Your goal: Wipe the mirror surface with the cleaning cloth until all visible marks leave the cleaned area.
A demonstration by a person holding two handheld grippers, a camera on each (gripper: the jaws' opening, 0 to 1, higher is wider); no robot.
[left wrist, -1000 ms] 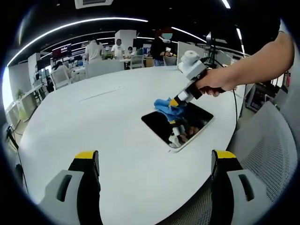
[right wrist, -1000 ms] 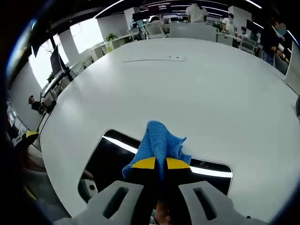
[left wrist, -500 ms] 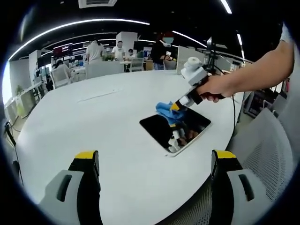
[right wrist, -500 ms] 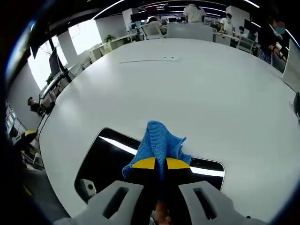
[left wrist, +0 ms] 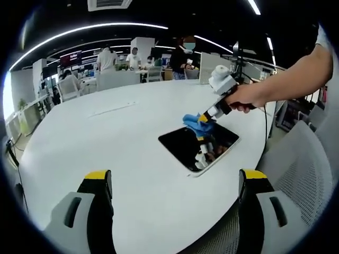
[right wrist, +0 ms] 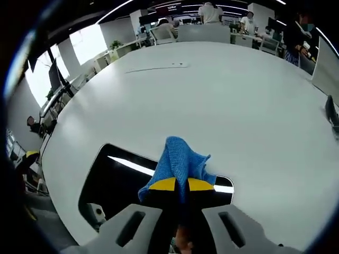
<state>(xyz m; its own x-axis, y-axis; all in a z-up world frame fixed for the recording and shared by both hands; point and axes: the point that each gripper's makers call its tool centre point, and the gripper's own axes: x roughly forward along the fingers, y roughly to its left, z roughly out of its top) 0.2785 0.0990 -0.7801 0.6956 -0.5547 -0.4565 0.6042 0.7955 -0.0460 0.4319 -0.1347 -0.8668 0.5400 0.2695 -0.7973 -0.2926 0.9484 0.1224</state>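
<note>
Right gripper (right wrist: pixel 177 185), clamped on crumpled blue microfibre cloth (right wrist: pixel 180 159), has slid toward far edge of dark rectangular mirror (left wrist: pixel 198 144); wiping continues. Left gripper (left wrist: pixel 175 182) apart, idle.

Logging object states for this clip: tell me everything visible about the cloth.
The cloth is bright blue, soft and textured like microfibre, bunched into a crumpled wad. The right gripper is shut on it, yellow tips pinching its lower edge, so most of it sticks out past them. In the left gripper view it hangs at the far edge of the mirror on the white table; whether it presses on the glass cannot be told.
</note>
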